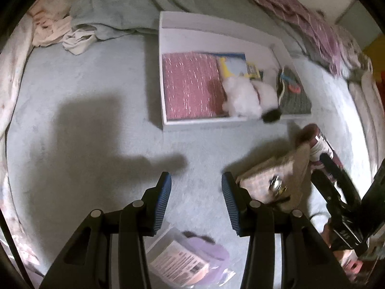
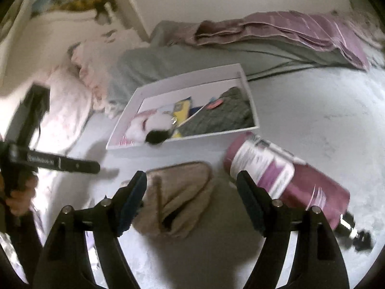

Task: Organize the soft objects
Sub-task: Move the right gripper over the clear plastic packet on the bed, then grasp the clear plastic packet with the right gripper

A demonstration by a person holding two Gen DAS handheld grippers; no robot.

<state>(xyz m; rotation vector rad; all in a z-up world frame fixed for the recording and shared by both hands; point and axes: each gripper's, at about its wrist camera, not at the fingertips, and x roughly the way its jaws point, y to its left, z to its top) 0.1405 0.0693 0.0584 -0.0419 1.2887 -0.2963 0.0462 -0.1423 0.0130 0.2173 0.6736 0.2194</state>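
A white box [image 1: 166,36] lies on the pale bed cover, holding a pink cloth [image 1: 190,86], a white plush toy [image 1: 243,96] and a grey knit piece [image 1: 293,96]. My left gripper [image 1: 196,177] hangs open over bare cover with nothing between its fingers. A beige soft piece [image 1: 272,175] lies just right of it. In the right wrist view, my right gripper [image 2: 191,175] stands open and wide around that beige piece [image 2: 178,200], which rests on the cover by the left finger. The box [image 2: 250,96] lies beyond it.
A pink labelled bottle [image 2: 284,180] lies right of the right gripper. A purple packaged item [image 1: 192,260] sits under the left gripper. Grey and pink blankets [image 2: 288,31] are bunched behind the box, with pale crumpled cloth [image 1: 72,36] at far left. A hand [image 2: 19,200] holds the left tool.
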